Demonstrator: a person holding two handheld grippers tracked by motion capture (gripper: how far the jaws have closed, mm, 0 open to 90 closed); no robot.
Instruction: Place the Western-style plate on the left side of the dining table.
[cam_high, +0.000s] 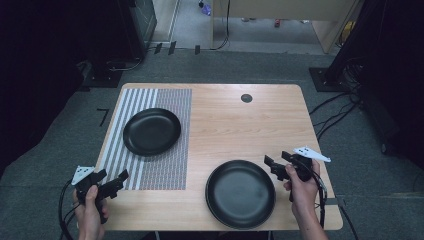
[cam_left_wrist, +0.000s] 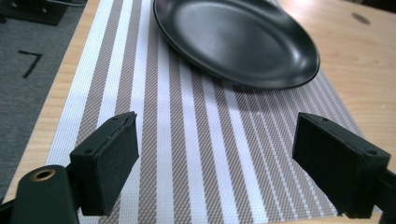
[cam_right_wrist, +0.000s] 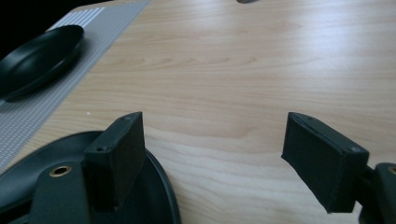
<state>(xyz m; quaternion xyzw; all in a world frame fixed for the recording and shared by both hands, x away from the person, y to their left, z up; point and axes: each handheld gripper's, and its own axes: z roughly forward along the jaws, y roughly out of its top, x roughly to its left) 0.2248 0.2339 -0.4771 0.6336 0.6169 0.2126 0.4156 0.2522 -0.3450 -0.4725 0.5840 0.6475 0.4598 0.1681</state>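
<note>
A black plate (cam_high: 152, 131) (cam_left_wrist: 233, 42) rests on a striped placemat (cam_high: 165, 165) (cam_left_wrist: 187, 140) on the left half of the wooden table (cam_high: 235, 120). A second black plate (cam_high: 240, 193) (cam_right_wrist: 161, 200) lies bare on the wood near the front right. My left gripper (cam_high: 112, 176) (cam_left_wrist: 215, 158) is open over the placemat's front left corner, pointing at the far plate with nothing between its jaws. My right gripper (cam_high: 276, 159) (cam_right_wrist: 215, 154) is open just past the right rim of the near plate, its left jaw above that rim. The far plate (cam_right_wrist: 37, 56) also appears off to its left.
A dark round grommet (cam_high: 246, 98) sits in the table near the far edge. Bare wood stretches between the two plates and along the right side. Cables (cam_high: 335, 112) trail on the grey floor to the right, and dark equipment stands (cam_high: 115, 65) rise behind the table.
</note>
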